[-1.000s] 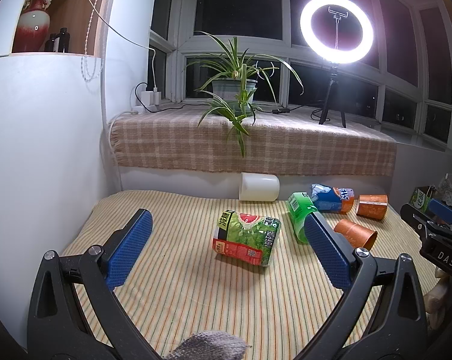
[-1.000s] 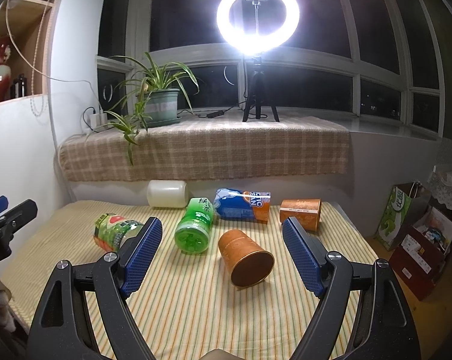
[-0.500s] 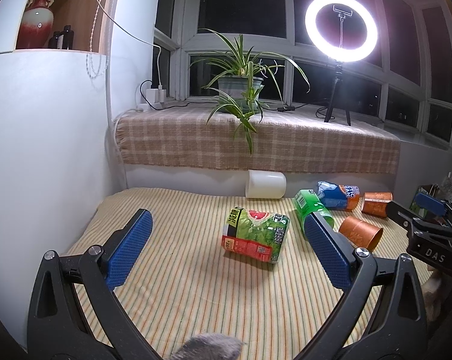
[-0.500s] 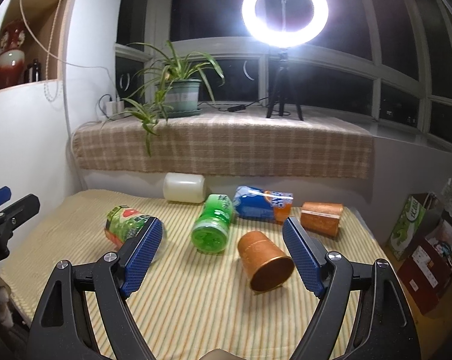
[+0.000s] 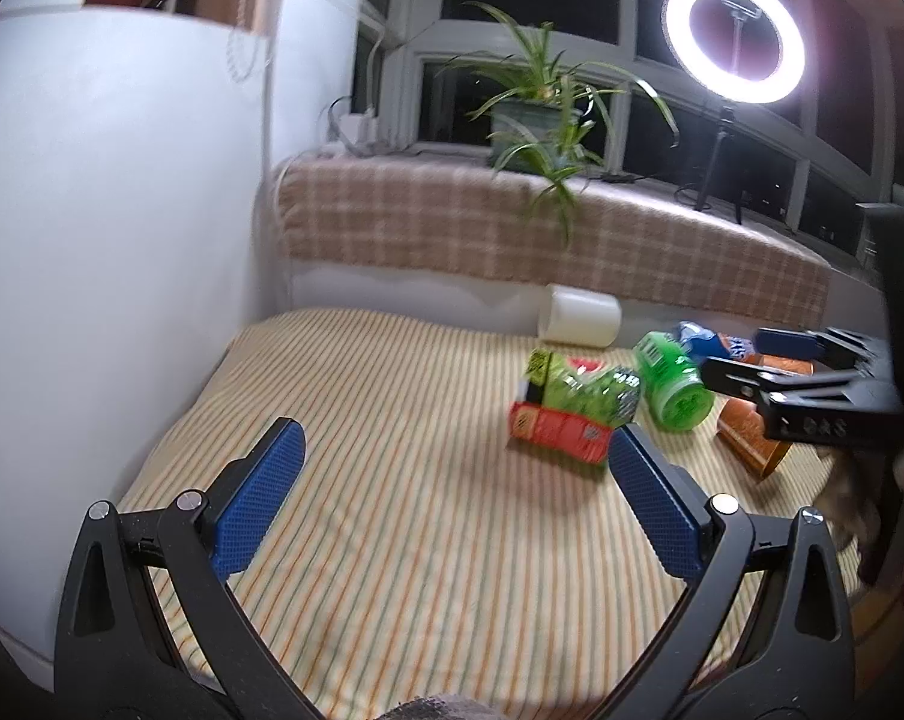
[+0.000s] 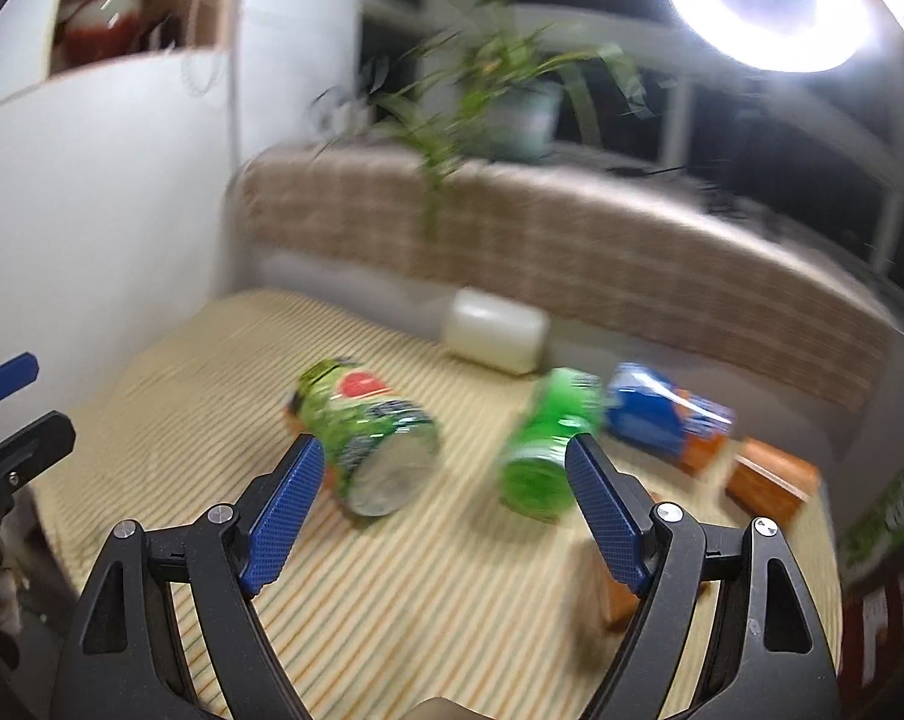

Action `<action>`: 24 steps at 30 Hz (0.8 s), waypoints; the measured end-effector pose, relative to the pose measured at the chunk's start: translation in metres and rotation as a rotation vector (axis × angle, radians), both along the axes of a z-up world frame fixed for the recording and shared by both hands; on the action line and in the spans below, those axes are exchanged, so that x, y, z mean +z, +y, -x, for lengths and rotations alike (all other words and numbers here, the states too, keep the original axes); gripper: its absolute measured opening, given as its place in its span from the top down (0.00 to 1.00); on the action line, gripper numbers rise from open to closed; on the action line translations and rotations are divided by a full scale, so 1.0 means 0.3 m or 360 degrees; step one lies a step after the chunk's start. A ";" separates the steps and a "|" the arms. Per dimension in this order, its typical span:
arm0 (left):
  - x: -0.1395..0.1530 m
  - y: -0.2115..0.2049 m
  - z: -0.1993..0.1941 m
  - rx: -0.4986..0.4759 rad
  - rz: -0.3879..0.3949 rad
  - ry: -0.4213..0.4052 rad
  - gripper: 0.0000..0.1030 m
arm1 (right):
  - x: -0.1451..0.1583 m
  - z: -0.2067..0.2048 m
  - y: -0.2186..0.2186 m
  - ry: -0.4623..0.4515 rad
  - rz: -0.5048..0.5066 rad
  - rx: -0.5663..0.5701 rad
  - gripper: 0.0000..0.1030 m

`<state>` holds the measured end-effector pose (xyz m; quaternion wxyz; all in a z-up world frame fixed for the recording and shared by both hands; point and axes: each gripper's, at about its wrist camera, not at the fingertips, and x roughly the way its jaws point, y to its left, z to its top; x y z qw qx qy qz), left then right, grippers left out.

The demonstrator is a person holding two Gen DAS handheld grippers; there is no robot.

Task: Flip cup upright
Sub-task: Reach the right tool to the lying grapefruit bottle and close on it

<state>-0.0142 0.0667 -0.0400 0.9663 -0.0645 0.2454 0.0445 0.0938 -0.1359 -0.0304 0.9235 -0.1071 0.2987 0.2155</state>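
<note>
Striped cloth (image 5: pixel 392 510) covers counter; cups lie on sides. Left view alone shows right gripper (image 5: pixel 746 360) above copper cup (image 5: pixel 752 438); right view alone shows printed cup's (image 6: pixel 368 438) foil mouth. Right gripper (image 6: pixel 440 504) wide open, empty, printed cup just beyond left finger, green cup (image 6: pixel 542 450) by right finger. Left gripper (image 5: pixel 452 480) wide open, empty. Right view blurred; copper cup mostly hidden.

Striped cloth-covered table (image 5: pixel 404 480) carries toppled cups: watermelon-print (image 5: pixel 572 405), green (image 5: pixel 674 387), white (image 5: pixel 581 321), blue (image 6: pixel 662 414), copper (image 6: pixel 773 480).
</note>
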 end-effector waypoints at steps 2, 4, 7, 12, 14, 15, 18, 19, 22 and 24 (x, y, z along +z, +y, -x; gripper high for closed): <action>-0.019 0.030 0.017 0.0024 0.0018 0.0016 0.00 | -0.015 -0.056 0.056 0.0097 0.0087 0.0110 0.20; -0.035 0.056 0.033 0.0051 0.0030 0.0032 0.00 | -0.030 -0.091 0.110 0.0160 0.0182 0.0202 0.20; -0.057 0.093 0.054 0.0092 0.0045 0.0050 0.00 | -0.052 -0.132 0.186 0.0245 0.0331 0.0350 0.20; -0.074 0.142 0.073 0.0149 0.0086 0.0074 0.00 | -0.100 -0.194 0.294 0.0347 0.0604 0.0473 0.20; -0.078 0.154 0.081 0.0162 0.0095 0.0074 0.00 | -0.123 -0.214 0.330 0.0383 0.0689 0.0509 0.20; -0.080 0.159 0.084 0.0168 0.0096 0.0075 0.00 | -0.133 -0.231 0.343 0.0410 0.0723 0.0525 0.20; -0.084 0.175 0.090 0.0177 0.0103 0.0076 0.00 | -0.169 -0.262 0.369 0.0457 0.0832 0.0530 0.20; -0.085 0.179 0.091 0.0180 0.0105 0.0077 0.00 | -0.182 -0.273 0.376 0.0469 0.0865 0.0527 0.20; -0.087 0.190 0.090 0.0189 0.0112 0.0080 0.00 | -0.212 -0.295 0.390 0.0503 0.0927 0.0525 0.20; -0.085 0.192 0.090 0.0192 0.0115 0.0082 0.00 | -0.222 -0.317 0.391 0.0521 0.0942 0.0528 0.20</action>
